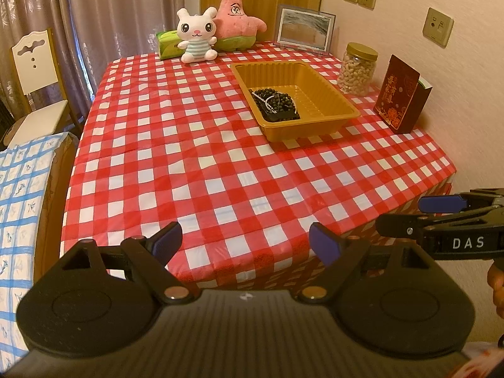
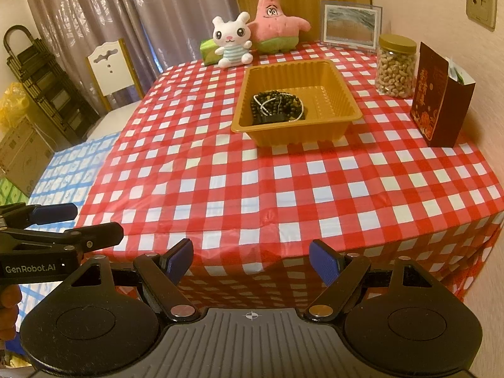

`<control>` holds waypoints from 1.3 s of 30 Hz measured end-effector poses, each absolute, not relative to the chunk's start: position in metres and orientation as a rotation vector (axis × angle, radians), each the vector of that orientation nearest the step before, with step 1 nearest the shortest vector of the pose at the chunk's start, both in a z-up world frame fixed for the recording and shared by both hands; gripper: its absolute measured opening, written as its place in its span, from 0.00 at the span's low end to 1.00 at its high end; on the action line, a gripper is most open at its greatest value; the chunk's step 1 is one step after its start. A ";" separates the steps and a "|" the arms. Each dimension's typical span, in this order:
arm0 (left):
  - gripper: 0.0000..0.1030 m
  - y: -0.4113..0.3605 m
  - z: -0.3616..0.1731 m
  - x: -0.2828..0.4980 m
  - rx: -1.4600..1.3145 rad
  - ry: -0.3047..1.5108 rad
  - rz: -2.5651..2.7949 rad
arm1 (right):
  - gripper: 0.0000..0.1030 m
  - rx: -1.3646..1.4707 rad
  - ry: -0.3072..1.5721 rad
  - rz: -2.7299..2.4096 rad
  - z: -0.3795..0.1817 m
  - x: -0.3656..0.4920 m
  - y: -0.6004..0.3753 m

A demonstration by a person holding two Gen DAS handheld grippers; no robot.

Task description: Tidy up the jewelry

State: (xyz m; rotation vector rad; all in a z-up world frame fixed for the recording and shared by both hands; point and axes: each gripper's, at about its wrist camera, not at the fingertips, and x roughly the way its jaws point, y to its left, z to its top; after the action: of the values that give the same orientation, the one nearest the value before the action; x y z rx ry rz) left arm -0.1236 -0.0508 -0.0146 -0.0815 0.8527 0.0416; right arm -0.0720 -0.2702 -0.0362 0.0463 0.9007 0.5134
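Lying heaped in the tray's (image 2: 343,94) near-left corner, the bead strands (image 2: 277,105) show no clear long axis; both grippers, left (image 1: 245,245) and right (image 2: 251,261), hang wide open and empty, well short of them

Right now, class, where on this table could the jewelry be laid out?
The checked cloth is bare between the near edge and the gold tray, and left of it. The plush toys, frame, nut jar and red box crowd the far and right edges.
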 end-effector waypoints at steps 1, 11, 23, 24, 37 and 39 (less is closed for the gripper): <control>0.84 -0.051 -0.014 -0.124 -0.081 0.852 0.042 | 0.78 0.047 0.900 0.513 -0.036 -0.072 -0.270; 0.84 -0.053 -0.014 -0.121 -0.078 0.851 0.039 | 0.78 0.050 0.901 0.515 -0.035 -0.070 -0.271; 0.84 -0.055 -0.014 -0.119 -0.077 0.850 0.041 | 0.78 0.052 0.901 0.514 -0.035 -0.069 -0.271; 0.84 -0.056 -0.014 -0.119 -0.077 0.850 0.041 | 0.78 0.052 0.901 0.514 -0.035 -0.069 -0.271; 0.84 -0.051 -0.013 -0.111 -0.070 0.848 0.033 | 0.78 0.052 0.901 0.515 -0.035 -0.067 -0.270; 0.84 -0.052 -0.013 -0.111 -0.070 0.848 0.035 | 0.78 0.052 0.901 0.515 -0.035 -0.068 -0.270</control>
State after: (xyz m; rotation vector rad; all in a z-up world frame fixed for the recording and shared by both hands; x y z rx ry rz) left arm -0.1112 -0.0516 -0.0126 -0.0696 0.8480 0.0349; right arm -0.0675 -0.2698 -0.0351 0.0520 0.9015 0.5148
